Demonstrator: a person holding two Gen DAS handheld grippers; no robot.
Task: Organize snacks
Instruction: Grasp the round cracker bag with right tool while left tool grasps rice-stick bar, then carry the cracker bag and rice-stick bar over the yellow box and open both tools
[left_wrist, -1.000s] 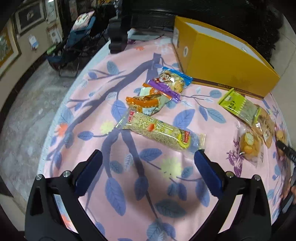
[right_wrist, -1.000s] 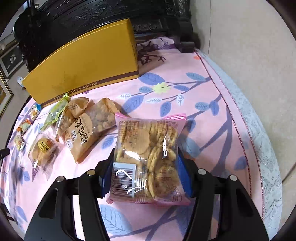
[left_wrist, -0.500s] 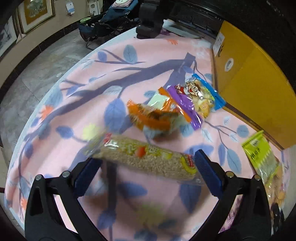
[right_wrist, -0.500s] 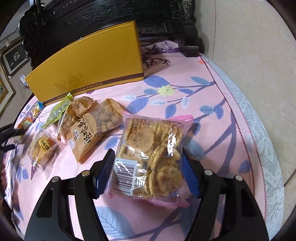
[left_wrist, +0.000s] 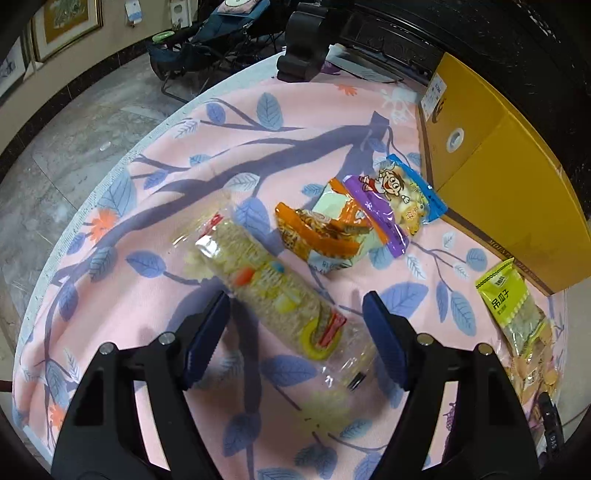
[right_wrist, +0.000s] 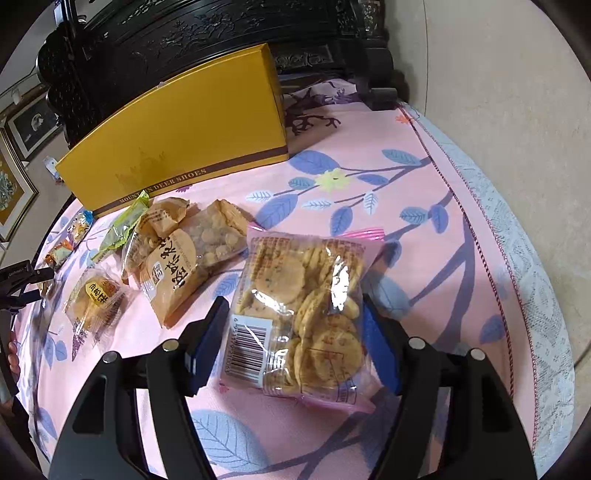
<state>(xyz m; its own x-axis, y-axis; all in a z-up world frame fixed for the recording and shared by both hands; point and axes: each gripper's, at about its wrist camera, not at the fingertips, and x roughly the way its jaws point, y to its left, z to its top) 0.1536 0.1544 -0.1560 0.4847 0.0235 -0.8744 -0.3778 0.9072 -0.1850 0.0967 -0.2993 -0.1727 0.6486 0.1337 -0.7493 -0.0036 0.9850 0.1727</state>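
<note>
On the pink leaf-print cloth (left_wrist: 155, 321) a long clear pack of rice crackers (left_wrist: 273, 284) lies slantwise. My left gripper (left_wrist: 295, 321) straddles its near end, jaws closing, with small gaps still showing beside the blue pads (left_wrist: 207, 332). In the right wrist view a pink-edged bag of round crackers (right_wrist: 303, 306) lies on the cloth between the jaws of my right gripper (right_wrist: 293, 321), which stand open just beside the bag's edges. A yellow shoe box (left_wrist: 498, 177) (right_wrist: 184, 140) stands closed at the back.
Beyond the long pack lie an orange pack (left_wrist: 317, 236), a purple-and-blue pack (left_wrist: 399, 199) and a green seed pack (left_wrist: 509, 306). Left of the cracker bag sit brown snack bags (right_wrist: 177, 266) and a small clear pack (right_wrist: 96, 295). The table edge (right_wrist: 517, 258) curves along the right.
My left gripper came down over the long pack and rolled, and its jaws narrowed around it. The right jaws widened slightly off the cracker bag, which spread flatter.
</note>
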